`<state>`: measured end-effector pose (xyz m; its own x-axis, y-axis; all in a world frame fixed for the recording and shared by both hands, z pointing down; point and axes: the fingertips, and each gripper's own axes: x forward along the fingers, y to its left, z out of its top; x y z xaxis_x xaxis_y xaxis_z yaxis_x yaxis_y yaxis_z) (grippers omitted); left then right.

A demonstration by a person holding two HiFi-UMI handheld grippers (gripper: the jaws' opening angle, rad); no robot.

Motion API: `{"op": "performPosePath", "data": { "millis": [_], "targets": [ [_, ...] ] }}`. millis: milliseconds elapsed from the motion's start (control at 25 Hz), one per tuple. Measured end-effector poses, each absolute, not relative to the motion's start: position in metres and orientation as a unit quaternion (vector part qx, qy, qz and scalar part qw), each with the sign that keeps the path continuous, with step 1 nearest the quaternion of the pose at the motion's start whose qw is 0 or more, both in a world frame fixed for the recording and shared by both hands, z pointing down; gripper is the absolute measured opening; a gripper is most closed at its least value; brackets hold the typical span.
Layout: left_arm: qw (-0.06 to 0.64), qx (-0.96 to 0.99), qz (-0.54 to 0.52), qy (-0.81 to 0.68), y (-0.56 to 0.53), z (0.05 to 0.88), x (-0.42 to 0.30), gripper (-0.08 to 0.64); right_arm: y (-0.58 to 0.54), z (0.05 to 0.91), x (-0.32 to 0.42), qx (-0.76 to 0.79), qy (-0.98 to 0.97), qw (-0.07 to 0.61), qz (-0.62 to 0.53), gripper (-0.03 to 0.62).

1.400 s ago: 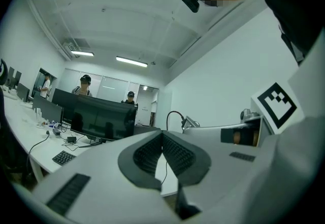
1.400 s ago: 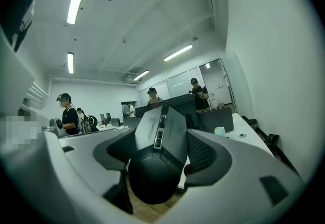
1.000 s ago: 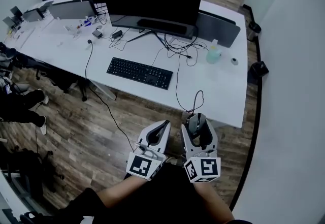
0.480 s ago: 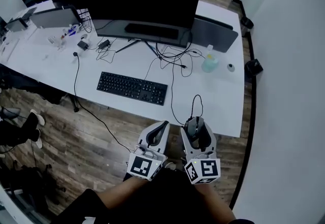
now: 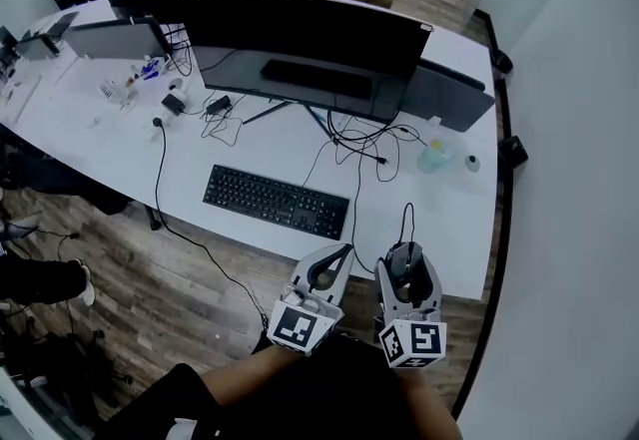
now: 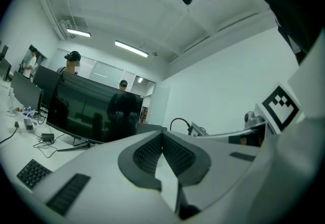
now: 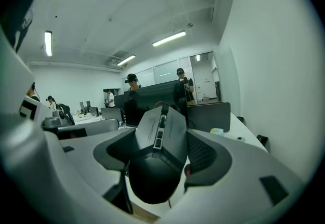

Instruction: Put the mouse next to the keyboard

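Observation:
The black mouse [image 5: 404,261] sits clamped between the jaws of my right gripper [image 5: 406,264], held just above the near edge of the white desk [image 5: 439,214]; its cable loops back across the desk. In the right gripper view the mouse [image 7: 160,154] fills the space between the jaws of my right gripper [image 7: 161,159]. The black keyboard [image 5: 277,202] lies on the desk to the left of the mouse, ahead of the wide monitor [image 5: 300,44]. My left gripper [image 5: 326,271] hangs beside the right one, off the desk edge, shut with nothing in it [image 6: 163,159].
Cables [image 5: 364,144] tangle under the monitor stand. A pale bottle [image 5: 435,158] and a small round object [image 5: 472,163] sit at the desk's right end. A grey divider [image 5: 444,97] stands behind the monitor. People stand beyond the desk. Wooden floor lies below the grippers.
Both grippers have shifted slightly right and forward with the mouse still held; the view has swung so the desk and keyboard sit lower and more to the right in the frame.

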<state>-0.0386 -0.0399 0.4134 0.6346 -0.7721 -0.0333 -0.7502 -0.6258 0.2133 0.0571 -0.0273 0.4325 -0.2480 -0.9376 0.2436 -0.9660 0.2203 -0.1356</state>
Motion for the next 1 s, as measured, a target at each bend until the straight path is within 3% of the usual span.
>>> {"op": "performPosePath", "data": {
  "millis": [400, 1000],
  "targets": [
    [0.098, 0.911, -0.075, -0.393, -0.090, 0.415, -0.052, 0.005, -0.069, 0.452, 0.055, 0.647, -0.742, 0.043, 0.170, 0.322],
    [0.101, 0.915, -0.046, -0.388, -0.127, 0.440, -0.047, 0.005, -0.099, 0.518, 0.068, 0.648, -0.723, 0.105, 0.215, 0.322]
  ]
}}
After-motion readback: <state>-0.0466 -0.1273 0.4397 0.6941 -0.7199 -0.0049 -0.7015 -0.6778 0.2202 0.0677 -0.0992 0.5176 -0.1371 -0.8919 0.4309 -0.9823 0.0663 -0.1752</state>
